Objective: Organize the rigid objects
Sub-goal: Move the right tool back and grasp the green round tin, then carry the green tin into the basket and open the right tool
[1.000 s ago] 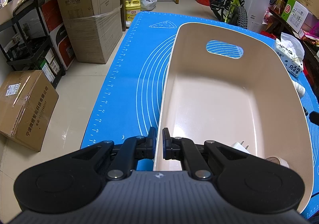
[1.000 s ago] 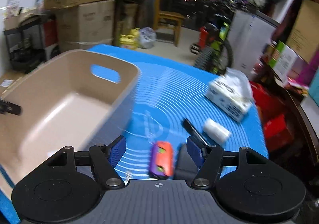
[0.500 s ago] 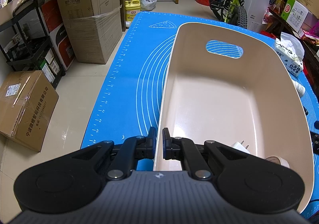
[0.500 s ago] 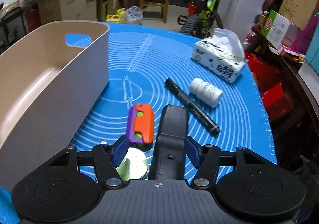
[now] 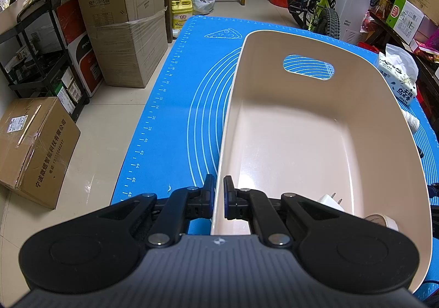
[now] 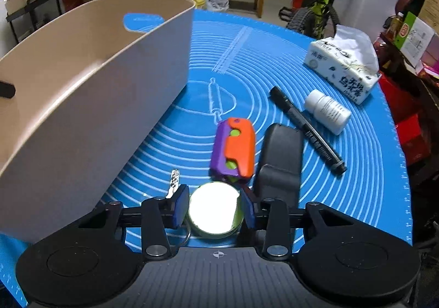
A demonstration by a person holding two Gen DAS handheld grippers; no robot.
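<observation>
Two tongs, left clamped on bin rim, right closing around round tin (pads just beside it).

each claw: black linkage arms, silver screws, blue pads, grey ribbed body.

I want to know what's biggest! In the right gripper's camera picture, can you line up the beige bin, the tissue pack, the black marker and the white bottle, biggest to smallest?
1. Beige bin, by far.
2. Tissue pack.
3. Black marker: longer than the bottle, much thinner.
4. White bottle.
The bin sits nearer the camera, but it looks biggest anyway.
</observation>
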